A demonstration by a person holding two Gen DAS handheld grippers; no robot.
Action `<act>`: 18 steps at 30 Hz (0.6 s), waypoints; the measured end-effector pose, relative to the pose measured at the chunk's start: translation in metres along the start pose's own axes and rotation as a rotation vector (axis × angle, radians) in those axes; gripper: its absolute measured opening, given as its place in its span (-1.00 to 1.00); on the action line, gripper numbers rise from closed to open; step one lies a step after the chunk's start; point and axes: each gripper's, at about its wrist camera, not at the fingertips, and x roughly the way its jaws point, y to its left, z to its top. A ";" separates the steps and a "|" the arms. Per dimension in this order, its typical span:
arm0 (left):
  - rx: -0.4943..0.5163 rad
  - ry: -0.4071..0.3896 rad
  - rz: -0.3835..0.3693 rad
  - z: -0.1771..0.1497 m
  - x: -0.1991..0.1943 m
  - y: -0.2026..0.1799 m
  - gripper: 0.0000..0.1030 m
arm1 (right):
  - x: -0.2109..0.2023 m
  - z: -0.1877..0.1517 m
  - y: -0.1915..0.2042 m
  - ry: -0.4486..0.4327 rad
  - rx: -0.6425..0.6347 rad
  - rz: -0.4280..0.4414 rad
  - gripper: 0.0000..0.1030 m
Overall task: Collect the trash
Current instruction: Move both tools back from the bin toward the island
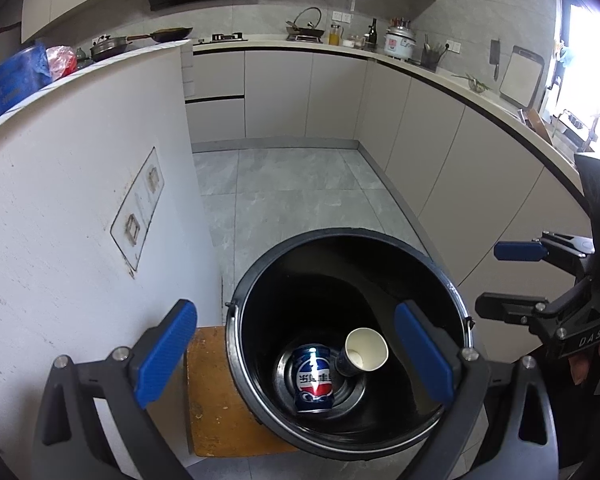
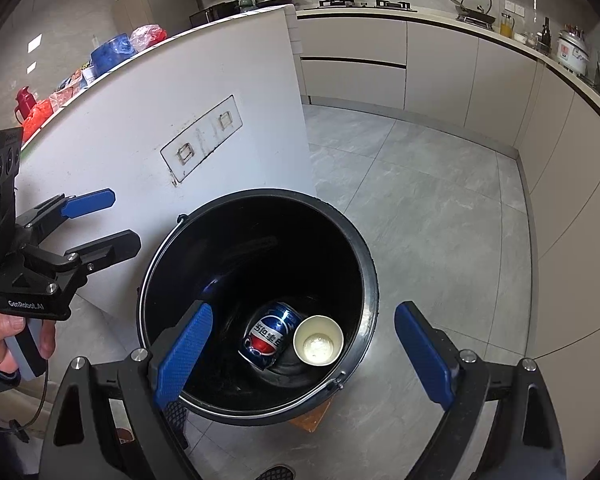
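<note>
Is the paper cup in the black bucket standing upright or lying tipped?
Tipped. The paper cup leans against the can, its mouth facing sideways and up.

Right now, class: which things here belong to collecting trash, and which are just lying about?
Belong to the job:
black bucket
blue soda can
paper cup

Just lying about:
rice cooker
frying pan
cutting board

The round black plastic bucket (image 1: 256, 280) hides most of the flat orange-brown wooden board (image 1: 212, 392) beneath it. The blue soda can (image 2: 270, 334) lies partly behind the white paper cup (image 2: 318, 346). Small items on the far counter (image 1: 440, 74) are too small to identify.
</note>
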 end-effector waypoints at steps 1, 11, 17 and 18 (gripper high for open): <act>0.000 -0.001 0.001 0.000 0.000 0.000 0.94 | 0.000 0.000 0.001 0.000 0.000 -0.001 0.82; -0.001 -0.045 0.003 0.015 -0.027 0.004 0.94 | -0.022 0.011 0.005 -0.029 0.010 -0.015 0.82; -0.013 -0.097 0.007 0.044 -0.062 0.019 0.94 | -0.059 0.040 0.019 -0.093 0.007 -0.043 0.82; -0.013 -0.102 0.014 0.048 -0.069 0.021 0.94 | -0.065 0.045 0.023 -0.105 0.006 -0.049 0.82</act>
